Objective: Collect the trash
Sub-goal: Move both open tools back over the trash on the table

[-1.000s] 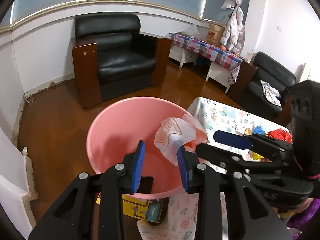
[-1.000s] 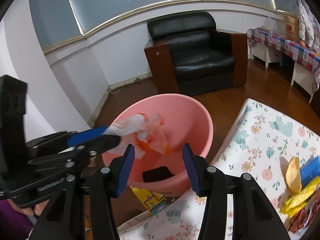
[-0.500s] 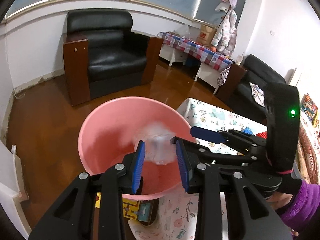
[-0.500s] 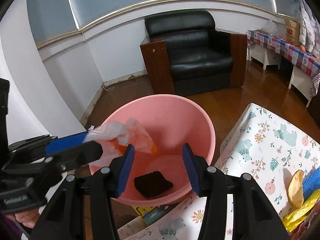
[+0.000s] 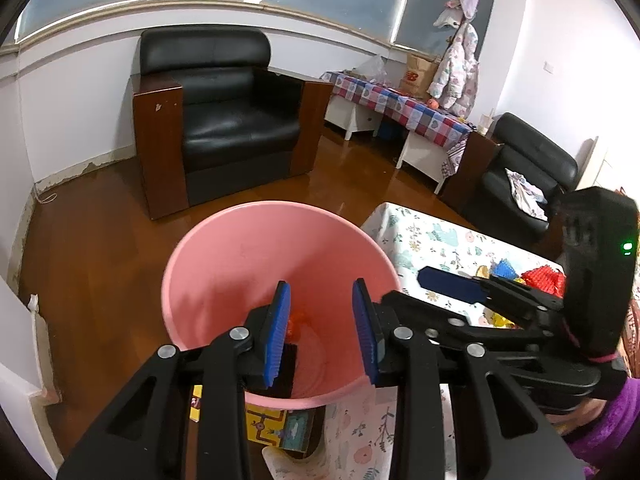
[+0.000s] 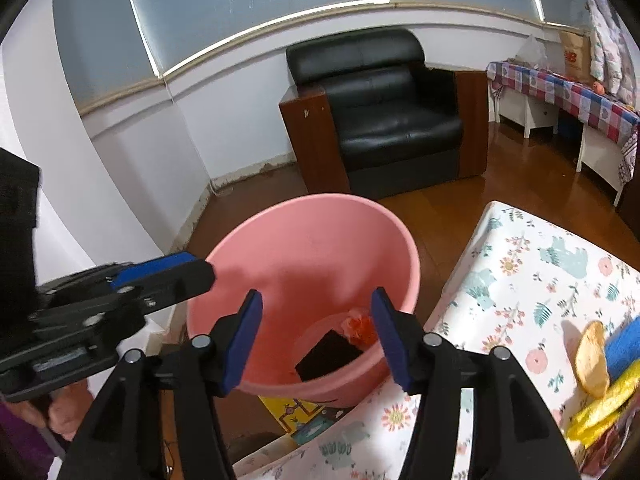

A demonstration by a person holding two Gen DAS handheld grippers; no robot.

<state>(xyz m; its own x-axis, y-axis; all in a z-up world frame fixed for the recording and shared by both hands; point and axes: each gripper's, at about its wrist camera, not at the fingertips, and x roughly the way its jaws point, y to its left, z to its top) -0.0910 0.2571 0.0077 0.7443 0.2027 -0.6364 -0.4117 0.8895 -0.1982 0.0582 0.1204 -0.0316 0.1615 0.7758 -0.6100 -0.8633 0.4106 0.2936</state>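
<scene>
Both my grippers hang over the pink bucket (image 5: 240,264). Left gripper (image 5: 320,332): jaws spread, nothing between the blue pads (image 5: 278,336). Right gripper (image 6: 316,340): jaws spread wide, also holding nothing. The crumpled wrapper (image 6: 358,326), white with orange print, lies at the bottom of the bucket, touching a black square piece (image 6: 330,354). More trash sits on the floral tablecloth (image 6: 520,280) just beside the bucket: a tan chip-like piece (image 6: 592,356), yellow wrapper (image 6: 604,408), blue item (image 6: 624,346), red item (image 5: 544,278). Black armchair (image 5: 224,120) stands well behind.
</scene>
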